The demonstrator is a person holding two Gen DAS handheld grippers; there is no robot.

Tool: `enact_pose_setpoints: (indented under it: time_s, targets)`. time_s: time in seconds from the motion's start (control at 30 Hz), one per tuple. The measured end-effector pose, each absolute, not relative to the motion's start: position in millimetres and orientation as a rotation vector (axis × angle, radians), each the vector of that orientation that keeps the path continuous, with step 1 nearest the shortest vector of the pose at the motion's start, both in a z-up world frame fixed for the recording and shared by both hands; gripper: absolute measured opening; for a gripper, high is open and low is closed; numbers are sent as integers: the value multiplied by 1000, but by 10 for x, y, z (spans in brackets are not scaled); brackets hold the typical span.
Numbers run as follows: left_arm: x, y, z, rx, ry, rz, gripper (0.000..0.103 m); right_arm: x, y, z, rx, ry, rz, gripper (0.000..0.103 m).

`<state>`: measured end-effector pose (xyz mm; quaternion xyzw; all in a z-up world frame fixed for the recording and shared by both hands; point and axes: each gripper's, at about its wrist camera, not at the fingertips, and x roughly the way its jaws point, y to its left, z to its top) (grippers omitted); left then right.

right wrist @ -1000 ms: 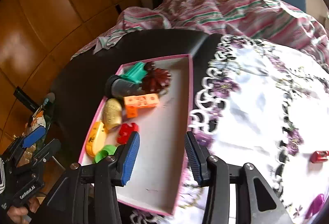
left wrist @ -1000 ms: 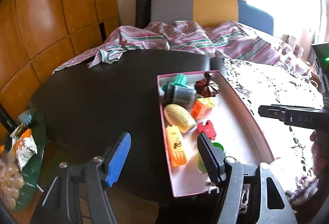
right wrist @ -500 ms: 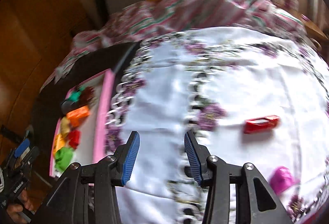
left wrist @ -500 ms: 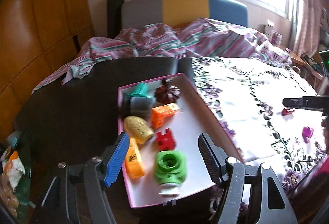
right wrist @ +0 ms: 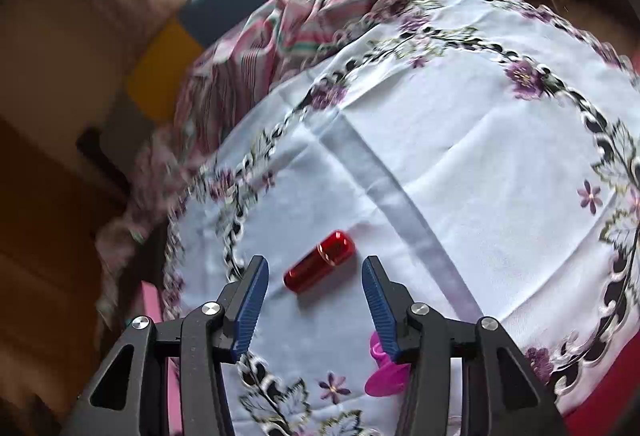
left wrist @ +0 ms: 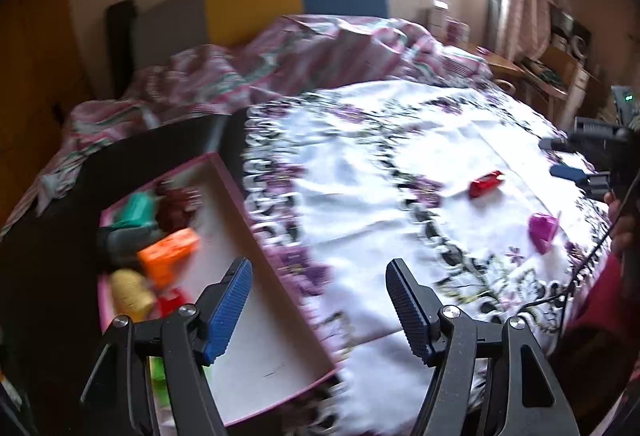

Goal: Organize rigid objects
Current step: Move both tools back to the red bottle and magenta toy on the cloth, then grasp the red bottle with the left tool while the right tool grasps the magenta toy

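— Red capsule (right wrist: pixel 319 266) position?
— Lying on the flowered tablecloth (right wrist: pixel 460 155), between the parted fingers of the right gripper (right wrist: pixel 315 302), untouched; a magenta piece (right wrist: pixel 386 376) sits just right.
— And leftward?
— Pink tray (left wrist: pixel 280 324) holding toys; left gripper (left wrist: pixel 319 306) spread wide, empty.

Each hand-held gripper (left wrist: pixel 320 306) (right wrist: pixel 314 298) has black angular arms, silver round screws and ribbed blue finger pads (left wrist: pixel 230 310); a thin black cable (left wrist: pixel 580 272) trails beside bare skin.
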<state>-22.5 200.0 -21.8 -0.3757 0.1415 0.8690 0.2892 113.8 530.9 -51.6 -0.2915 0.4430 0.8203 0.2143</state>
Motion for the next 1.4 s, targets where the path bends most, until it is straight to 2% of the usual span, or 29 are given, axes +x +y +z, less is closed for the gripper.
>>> enact_pose_setpoints:
  time_s: [0.13, 0.6, 1.0, 1.03, 1.07, 1.1, 1.13, 1.4]
  targets:
    - [-234, 2414, -349, -1029, 397, 2212, 70, 1202, 5360, -535, -744, 1317, 2271, 50]
    - [-418, 3927, -646, -992, 515, 1923, 69, 1319, 5415, -535, -652, 1390, 2268, 50]
    - [-459, 4706, -962, -951, 658, 1771, 69, 1368, 5417, -511, -604, 1391, 2273, 50]
    - [-470, 4740, -1002, -968, 655, 1759, 61, 1369, 5419, -514, -605, 1392, 2274, 50]
    - [-474, 4770, -1052, -986, 662, 1750, 39, 1361, 5418, -514, -608, 1390, 2271, 50]
    - [-476, 4791, -1112, -1005, 673, 1742, 30, 1358, 5414, -510, -612, 1381, 2270, 50]
    - [-470, 4763, -1118, -996, 653, 1753, 26, 1356, 5409, -503, -614, 1373, 2274, 50]
    - [-375, 4123, -860, -1003, 519, 1831, 26, 1277, 5398, -531, -681, 1365, 2282, 50]
